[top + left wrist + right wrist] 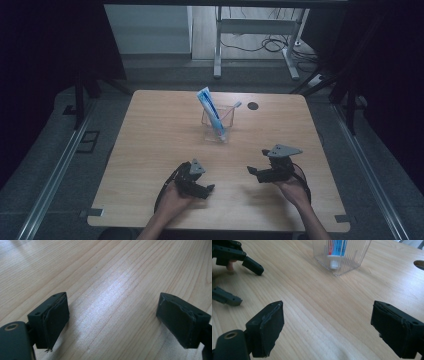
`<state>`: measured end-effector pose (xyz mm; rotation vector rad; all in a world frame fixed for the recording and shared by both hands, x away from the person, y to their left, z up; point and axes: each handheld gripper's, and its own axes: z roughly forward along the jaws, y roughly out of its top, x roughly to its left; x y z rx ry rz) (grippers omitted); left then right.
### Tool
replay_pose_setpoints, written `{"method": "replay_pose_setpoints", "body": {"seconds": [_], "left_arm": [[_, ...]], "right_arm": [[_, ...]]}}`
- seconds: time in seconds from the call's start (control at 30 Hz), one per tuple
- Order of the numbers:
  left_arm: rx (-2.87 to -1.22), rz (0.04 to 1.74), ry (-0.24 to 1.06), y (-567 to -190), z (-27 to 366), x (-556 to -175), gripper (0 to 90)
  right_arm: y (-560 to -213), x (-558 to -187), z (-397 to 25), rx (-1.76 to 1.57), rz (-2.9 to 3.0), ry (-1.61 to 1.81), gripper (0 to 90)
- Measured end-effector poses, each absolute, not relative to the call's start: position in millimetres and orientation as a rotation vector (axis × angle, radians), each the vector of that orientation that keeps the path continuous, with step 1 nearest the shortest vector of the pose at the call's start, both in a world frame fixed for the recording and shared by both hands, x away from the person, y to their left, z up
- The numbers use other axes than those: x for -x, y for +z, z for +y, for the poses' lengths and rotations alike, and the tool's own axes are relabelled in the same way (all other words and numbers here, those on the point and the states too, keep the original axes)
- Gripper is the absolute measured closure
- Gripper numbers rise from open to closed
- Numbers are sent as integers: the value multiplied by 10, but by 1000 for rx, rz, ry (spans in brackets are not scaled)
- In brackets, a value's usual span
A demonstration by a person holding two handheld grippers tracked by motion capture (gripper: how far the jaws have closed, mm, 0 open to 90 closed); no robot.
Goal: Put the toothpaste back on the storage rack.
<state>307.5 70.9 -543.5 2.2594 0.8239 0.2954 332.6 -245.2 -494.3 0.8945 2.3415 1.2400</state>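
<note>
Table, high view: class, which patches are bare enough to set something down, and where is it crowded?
Bare: the table's left stretch beside the clear cup; the right stretch past the dark hole; the strip between the cup and the two hand-held grippers. Crowded: the near edge, held by the left and right hand-held grippers, both open.

No words or numbers could be read anywhere. The toothpaste tube [210, 109] in the clear cup [218, 131] had blue, white and red colors on it, but its print was too small and blurry to make out.
</note>
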Motion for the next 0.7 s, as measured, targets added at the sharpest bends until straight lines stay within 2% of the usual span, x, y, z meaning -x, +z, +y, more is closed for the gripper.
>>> {"method": "replay_pose_setpoints", "body": {"seconds": [0.7], "left_arm": [[-2262,822,295,-5434,710,-3076,112]], "right_arm": [[-5215,-3087,-2723,-962,2360,1172,111]]}}
